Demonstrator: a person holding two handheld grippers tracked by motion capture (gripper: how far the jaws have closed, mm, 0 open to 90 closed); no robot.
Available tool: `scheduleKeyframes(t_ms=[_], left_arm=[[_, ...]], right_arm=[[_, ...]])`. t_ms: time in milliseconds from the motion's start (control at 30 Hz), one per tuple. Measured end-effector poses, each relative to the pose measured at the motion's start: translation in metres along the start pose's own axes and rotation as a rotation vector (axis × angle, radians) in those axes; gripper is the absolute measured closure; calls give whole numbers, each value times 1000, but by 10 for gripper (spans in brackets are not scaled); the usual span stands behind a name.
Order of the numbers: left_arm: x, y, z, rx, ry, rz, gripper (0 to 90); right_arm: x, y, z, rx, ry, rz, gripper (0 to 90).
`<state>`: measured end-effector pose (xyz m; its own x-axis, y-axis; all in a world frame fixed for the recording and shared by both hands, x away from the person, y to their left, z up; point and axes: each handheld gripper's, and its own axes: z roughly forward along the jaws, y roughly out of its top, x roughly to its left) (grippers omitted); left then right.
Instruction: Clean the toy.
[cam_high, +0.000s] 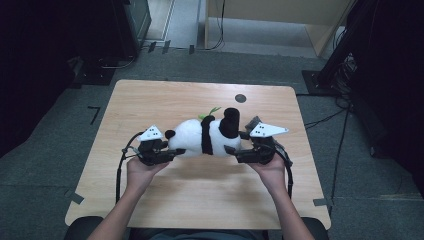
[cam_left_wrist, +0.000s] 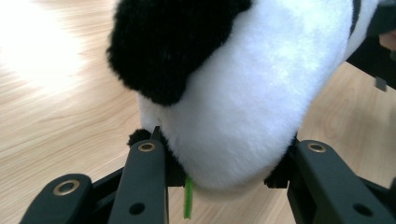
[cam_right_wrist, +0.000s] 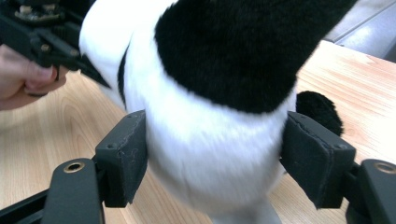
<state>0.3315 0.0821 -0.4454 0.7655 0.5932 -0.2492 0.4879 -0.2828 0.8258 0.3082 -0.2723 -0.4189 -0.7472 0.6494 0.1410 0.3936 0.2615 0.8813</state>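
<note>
The plush panda (cam_high: 202, 136) lies mid-table (cam_high: 200, 200), between the left gripper (cam_high: 172, 153) and right gripper (cam_high: 234, 151).

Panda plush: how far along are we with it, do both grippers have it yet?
Done: both grips look made. The left gripper pinches the head end of the panda plush, the right gripper its rear end, pads pressed into the fur. In hand: the plush is held between them over the table; whether it is lifted clear I cannot tell. Left: carrying and setting it down.

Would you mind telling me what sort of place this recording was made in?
Probably a lab or recording studio: a lone wooden table on grey carpet, tape marks on the floor, and loose cables beside dark equipment.
</note>
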Motion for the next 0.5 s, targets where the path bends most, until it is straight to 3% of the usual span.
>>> scheduleKeyframes(t_ms=[133,233,300,433,500], left_arm=[[9,3,-11,-36,-22,-52,607],[12,6,-16,-33,-75,-52,592],[10,6,-16,-28,-75,-47,581],[12,5,-8,6,-101,-103,545],[11,3,-5,9,-73,-104,478]], right_arm=[[-4,-6,1,39,-20,-20,303],[-6,-11,4,68,-22,-34,339],[-6,-12,6,71,2,-48,352],[1,-12,11,98,9,-86,394],[2,-12,12,116,2,-88,407]])
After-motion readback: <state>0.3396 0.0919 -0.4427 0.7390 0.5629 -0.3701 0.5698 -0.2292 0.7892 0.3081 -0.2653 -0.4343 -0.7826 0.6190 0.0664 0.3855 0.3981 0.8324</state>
